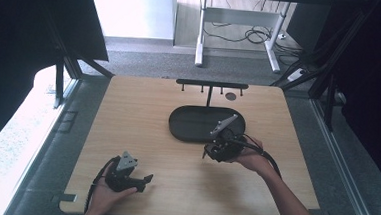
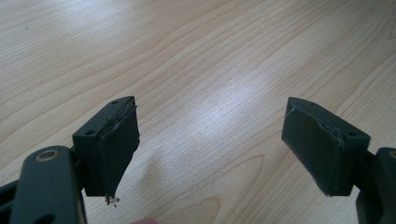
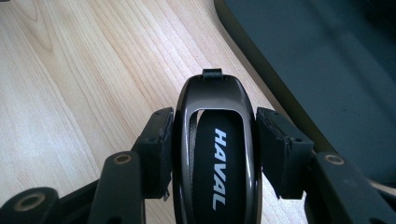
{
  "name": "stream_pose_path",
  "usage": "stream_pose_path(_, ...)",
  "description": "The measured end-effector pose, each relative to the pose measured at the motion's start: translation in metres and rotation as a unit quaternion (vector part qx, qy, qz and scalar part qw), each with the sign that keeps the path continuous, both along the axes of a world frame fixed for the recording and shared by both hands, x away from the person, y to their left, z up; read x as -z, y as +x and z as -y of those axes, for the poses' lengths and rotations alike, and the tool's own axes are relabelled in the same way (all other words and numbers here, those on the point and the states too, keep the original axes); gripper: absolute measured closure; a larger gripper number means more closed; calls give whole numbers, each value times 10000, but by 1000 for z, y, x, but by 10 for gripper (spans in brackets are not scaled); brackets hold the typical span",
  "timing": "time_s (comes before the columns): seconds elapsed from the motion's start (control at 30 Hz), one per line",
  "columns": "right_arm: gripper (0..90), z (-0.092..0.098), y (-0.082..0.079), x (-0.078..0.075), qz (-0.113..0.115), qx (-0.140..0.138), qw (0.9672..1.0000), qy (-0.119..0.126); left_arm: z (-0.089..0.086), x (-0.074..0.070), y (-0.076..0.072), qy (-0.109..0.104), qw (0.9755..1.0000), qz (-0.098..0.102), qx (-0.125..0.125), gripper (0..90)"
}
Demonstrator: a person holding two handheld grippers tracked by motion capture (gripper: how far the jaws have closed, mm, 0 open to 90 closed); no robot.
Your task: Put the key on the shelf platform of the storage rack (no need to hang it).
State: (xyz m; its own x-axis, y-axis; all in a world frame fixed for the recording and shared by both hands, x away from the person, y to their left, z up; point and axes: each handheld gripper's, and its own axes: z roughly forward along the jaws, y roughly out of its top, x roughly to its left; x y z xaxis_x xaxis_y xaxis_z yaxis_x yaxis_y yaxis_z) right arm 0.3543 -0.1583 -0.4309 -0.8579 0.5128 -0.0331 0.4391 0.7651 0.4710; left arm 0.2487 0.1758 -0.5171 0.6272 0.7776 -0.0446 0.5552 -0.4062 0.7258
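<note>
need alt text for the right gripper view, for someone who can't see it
The right gripper clamps its two black fingers on the sides of a glossy black oval car key fob marked HAVAL in white letters. Beneath it lies the light wooden table, and the rim of a dark oval tray crosses the upper right corner.

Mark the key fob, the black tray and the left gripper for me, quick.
key fob [image 3: 217, 154], right gripper view, on its black middle with the HAVAL lettering.
black tray [image 1: 190, 123], high view, on its bare floor, left part.
left gripper [image 2: 210, 144], left gripper view, midway between its open fingers.
</note>
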Motion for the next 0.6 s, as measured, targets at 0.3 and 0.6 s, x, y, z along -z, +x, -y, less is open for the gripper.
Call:
stream_pose_path(0.3, 489, -1, 0, 3, 26, -18, 10000, -35, 1, 1, 0, 49, 10000, -17, 17, 191)
stream_pose_path(0.6, 488, -5, 1, 6, 7, -62, 10000, -50, 3, 3, 0, 118, 9999, -65, 79, 191)
